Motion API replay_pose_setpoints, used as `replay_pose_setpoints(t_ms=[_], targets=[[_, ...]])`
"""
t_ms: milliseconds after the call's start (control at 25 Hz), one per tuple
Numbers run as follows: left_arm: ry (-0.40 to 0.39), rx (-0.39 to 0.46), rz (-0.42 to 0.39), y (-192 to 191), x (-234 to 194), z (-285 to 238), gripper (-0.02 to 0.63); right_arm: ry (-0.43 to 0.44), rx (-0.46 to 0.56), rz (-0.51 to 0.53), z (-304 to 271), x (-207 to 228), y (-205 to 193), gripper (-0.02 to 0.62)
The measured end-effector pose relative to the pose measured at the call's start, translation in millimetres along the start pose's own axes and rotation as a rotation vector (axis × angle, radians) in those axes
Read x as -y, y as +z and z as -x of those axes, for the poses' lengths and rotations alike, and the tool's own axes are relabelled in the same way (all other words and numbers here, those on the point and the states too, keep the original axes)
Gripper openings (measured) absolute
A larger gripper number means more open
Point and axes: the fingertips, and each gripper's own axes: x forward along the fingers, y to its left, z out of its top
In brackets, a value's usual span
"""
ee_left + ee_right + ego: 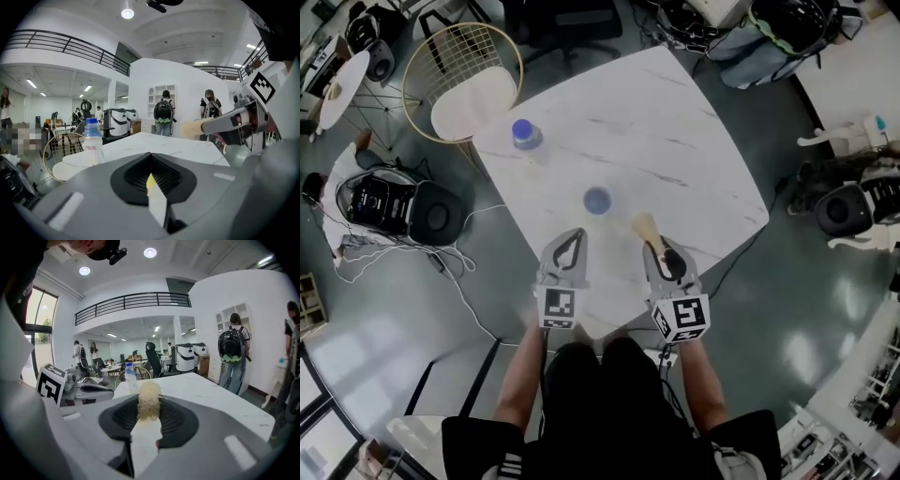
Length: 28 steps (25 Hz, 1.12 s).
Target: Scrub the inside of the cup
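Note:
A small blue cup (pixel 597 200) stands near the middle of the white marble table (pixel 694 122), seen from above. My left gripper (pixel 574 234) hovers over the near edge just short of the cup, its jaws shut with nothing between them. To its right, my right gripper (pixel 655 247) is shut on the handle of a brush (pixel 646 226), whose tan bristle head points toward the cup. In the right gripper view the brush (pixel 149 402) sticks out past the jaws. From the left gripper view the cup is hidden, but the brush (pixel 192 128) shows at the right.
A plastic bottle (pixel 526 135) with a blue cap stands at the table's far left. A wire chair (pixel 462 82) with a pale seat sits beyond that corner. Cables and bags lie on the floor at the left. People with backpacks (pixel 163 112) stand past the table.

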Motion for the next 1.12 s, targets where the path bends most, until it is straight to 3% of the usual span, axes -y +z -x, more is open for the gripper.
replay_pose_setpoints(t_ms=[400, 560, 880, 1120], targets=[[0.020, -0.083, 0.020, -45, 4, -34, 0.011, 0.053, -0.079, -0.025, -41, 16, -36, 0.107], [-0.001, -0.112, 0.020, -63, 4, -47, 0.045, 0.061, -0.091, -0.031, -52, 19, -45, 0.107], [-0.013, -0.153, 0.013, -80, 4, -72, 0.301, 0.056, -0.115, -0.038, -59, 33, -53, 0.107], [0.000, -0.144, 0.022, -79, -1, -93, 0.382, 0.041, -0.123, -0.055, -64, 48, -53, 0.107]])
